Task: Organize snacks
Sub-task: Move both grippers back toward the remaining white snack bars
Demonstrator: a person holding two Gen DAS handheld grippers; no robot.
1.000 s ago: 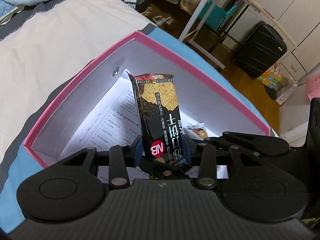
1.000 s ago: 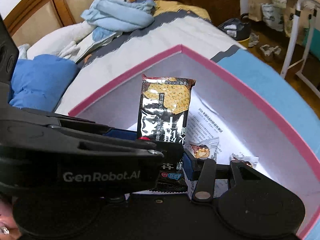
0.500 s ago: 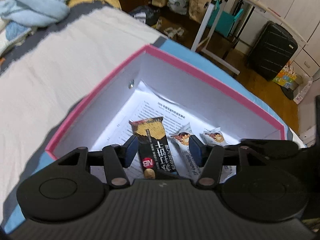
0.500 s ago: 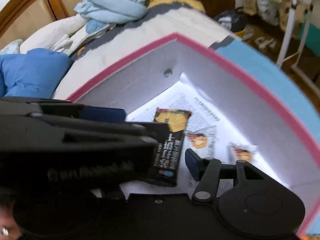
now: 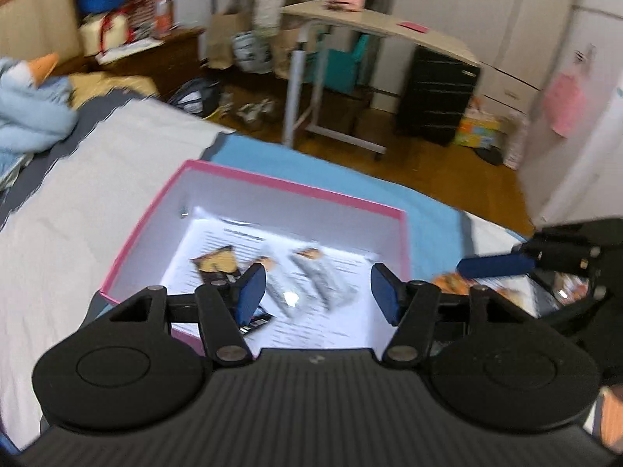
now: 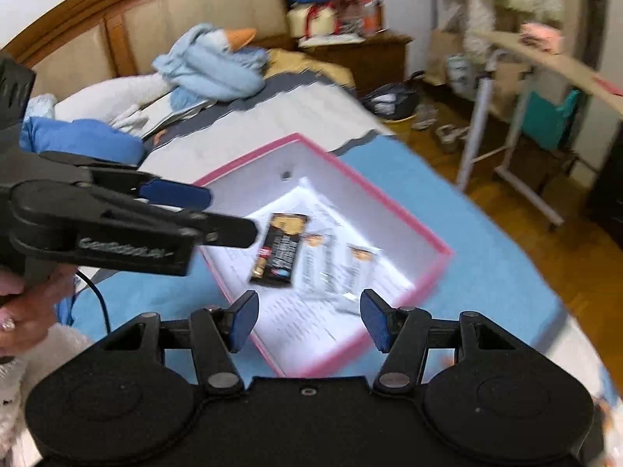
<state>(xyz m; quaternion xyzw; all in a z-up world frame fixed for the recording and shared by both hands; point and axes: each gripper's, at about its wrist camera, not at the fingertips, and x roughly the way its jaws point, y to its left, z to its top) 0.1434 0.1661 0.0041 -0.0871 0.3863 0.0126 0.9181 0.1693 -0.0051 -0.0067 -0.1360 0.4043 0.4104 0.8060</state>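
left gripper [image 5: 318, 291]: my jaws are opening, blue pads wide apart, nothing between them. Hangs above the near edge of the box.
right gripper [image 6: 309, 320]: jaws spread, nothing pinched. Hangs over the near corner of the box.
box [image 6: 393, 210]: pink rim, white walls, open top, printed paper on the floor. Sits on a blue cloth [image 6: 486, 272] on the bed [image 5: 97, 179].
cracker pack [image 6: 279, 249]: black wrapper, lies flat inside the box on the paper, at 11 o'clock from my right pads. Free of both grippers.
small packets [image 6: 338, 268]: two pale wrappers, flat, just beside the cracker pack at its 3 o'clock, side by side. Print too blurred to read.
more snacks [image 5: 451, 284]: orange wrappers outside the box at 3 o'clock in the left view, partly behind my right gripper. Kind: cannot tell.
hand [image 6: 23, 311]: mine, on the left gripper's handle, 9 o'clock in the right view.
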